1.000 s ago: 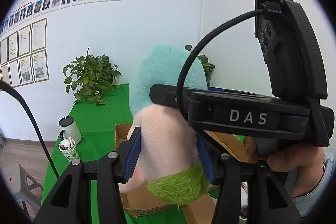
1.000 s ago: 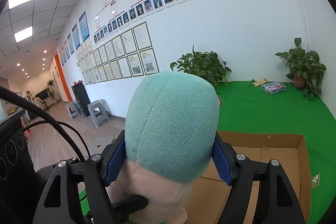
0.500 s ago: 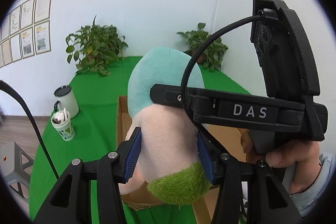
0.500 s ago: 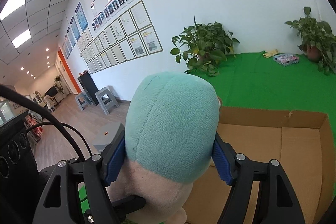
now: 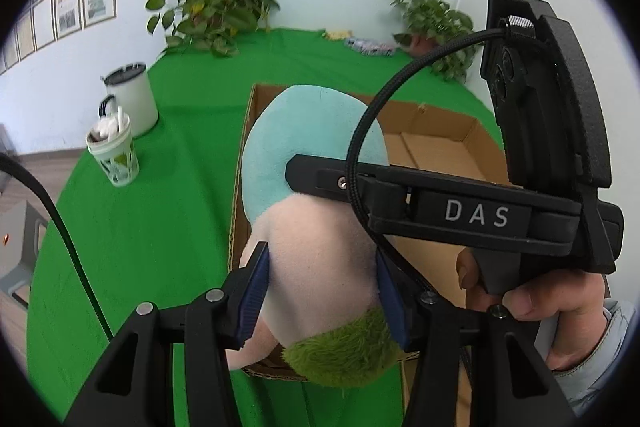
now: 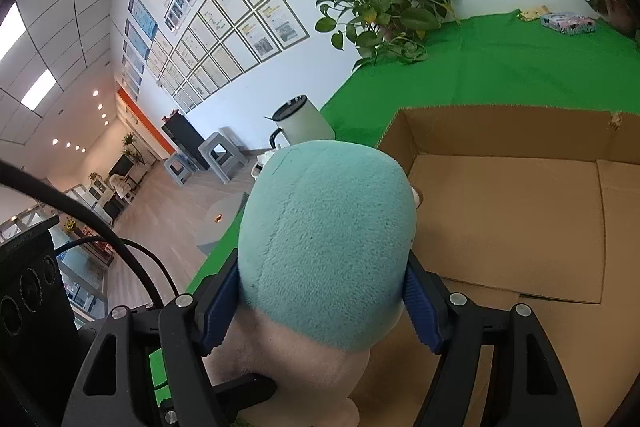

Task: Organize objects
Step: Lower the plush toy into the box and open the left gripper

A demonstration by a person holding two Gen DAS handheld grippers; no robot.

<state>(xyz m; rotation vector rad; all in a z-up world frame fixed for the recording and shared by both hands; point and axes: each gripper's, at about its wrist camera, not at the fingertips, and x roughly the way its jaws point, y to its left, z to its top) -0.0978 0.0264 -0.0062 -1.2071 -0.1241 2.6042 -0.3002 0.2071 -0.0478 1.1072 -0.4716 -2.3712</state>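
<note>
I have the plush toy clamped by both tools above the near left corner of the open cardboard box, left gripper squeezing its pink body, right gripper its teal head.

Both claws tipped downward, plush toy lowered toward cardboard box
</note>
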